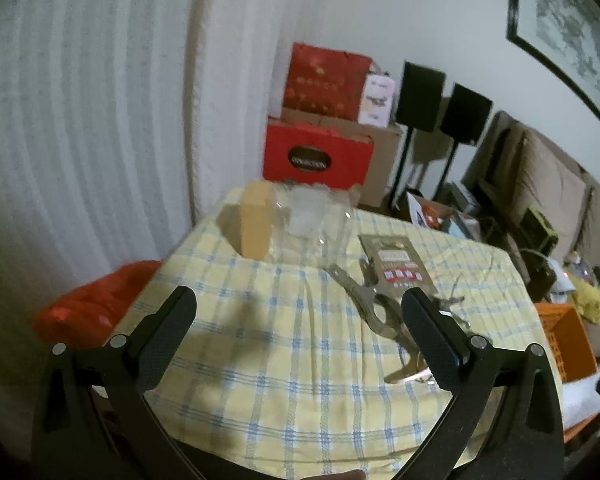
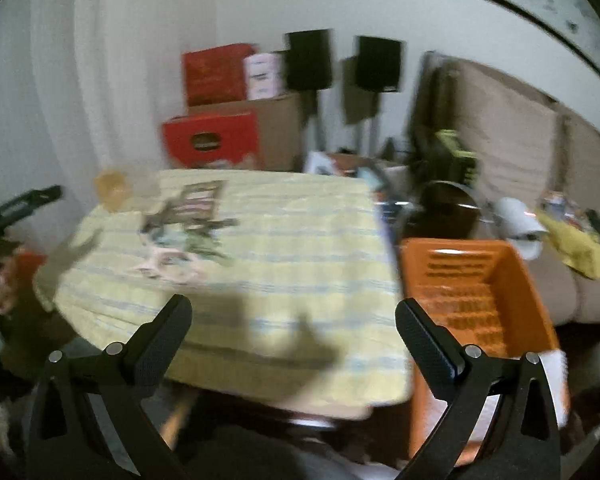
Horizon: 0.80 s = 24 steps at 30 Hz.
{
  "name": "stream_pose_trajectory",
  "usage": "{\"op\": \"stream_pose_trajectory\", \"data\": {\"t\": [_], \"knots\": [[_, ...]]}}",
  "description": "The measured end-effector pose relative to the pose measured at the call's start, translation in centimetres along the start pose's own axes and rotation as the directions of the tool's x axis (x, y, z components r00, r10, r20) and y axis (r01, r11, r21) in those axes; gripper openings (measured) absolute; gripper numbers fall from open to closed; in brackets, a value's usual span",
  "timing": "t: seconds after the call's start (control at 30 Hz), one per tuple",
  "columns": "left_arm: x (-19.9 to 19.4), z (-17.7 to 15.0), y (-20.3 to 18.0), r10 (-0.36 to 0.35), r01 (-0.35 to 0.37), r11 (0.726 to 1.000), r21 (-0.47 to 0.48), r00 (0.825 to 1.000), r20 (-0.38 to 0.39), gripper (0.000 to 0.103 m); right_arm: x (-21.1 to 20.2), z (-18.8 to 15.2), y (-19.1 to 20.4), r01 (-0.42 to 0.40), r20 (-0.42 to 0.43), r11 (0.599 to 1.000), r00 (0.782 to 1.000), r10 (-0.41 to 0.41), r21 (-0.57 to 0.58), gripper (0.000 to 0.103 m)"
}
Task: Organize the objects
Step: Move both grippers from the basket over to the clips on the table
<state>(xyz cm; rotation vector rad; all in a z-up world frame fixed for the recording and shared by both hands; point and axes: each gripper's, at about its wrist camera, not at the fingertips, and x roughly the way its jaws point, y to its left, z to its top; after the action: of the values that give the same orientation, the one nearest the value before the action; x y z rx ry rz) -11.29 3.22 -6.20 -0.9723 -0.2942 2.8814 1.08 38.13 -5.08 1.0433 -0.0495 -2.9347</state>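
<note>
no readable text, red box (image 1: 318,156) has a dark oval label, lettering too blurred

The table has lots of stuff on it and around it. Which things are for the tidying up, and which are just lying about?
For the tidying:
metal pliers
card packet
clear plastic box
tan box
orange basket

Just lying about:
red boxes
black speakers
sofa
framed picture

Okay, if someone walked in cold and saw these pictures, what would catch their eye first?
Probably the yellow and blue checked tablecloth filling the middle, with a tangle of metal pliers and a printed card packet lying on it. Next, the bright orange slotted plastic basket beside the table's right edge, and the red gift boxes stacked behind.
</note>
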Motion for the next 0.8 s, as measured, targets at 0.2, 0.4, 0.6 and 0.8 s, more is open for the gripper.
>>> {"op": "stream_pose_trajectory", "data": {"t": [0.2, 0.4, 0.6, 0.8], "knots": [[3.7, -1.4, -2.7, -0.14, 0.15, 0.987, 0.048, 0.975, -0.172, 0.103, 5.8, 0.9, 3.8, 0.038, -0.057, 0.994, 0.997, -0.044, -0.104, 0.102], [5.3, -3.7, -6.5, -0.142, 0.187, 0.961, 0.203, 0.965, -0.218, 0.103, 11.5, 1.8, 5.6, -0.104, -0.23, 0.99, 0.97, 0.079, -0.097, 0.069], [6.4, -4.8, -7.1, -0.155, 0.214, 0.952, 0.218, 0.954, -0.258, 0.102, 15.2, 2.4, 6.5, -0.155, -0.308, 0.987, 0.942, 0.134, -0.047, 0.053], [6.8, -4.0, -4.4, -0.079, 0.108, 0.988, 0.112, 0.968, -0.236, 0.102, 16.4, 2.8, 7.0, -0.238, -0.356, 0.971, 0.905, 0.234, 0.033, 0.014]]}}
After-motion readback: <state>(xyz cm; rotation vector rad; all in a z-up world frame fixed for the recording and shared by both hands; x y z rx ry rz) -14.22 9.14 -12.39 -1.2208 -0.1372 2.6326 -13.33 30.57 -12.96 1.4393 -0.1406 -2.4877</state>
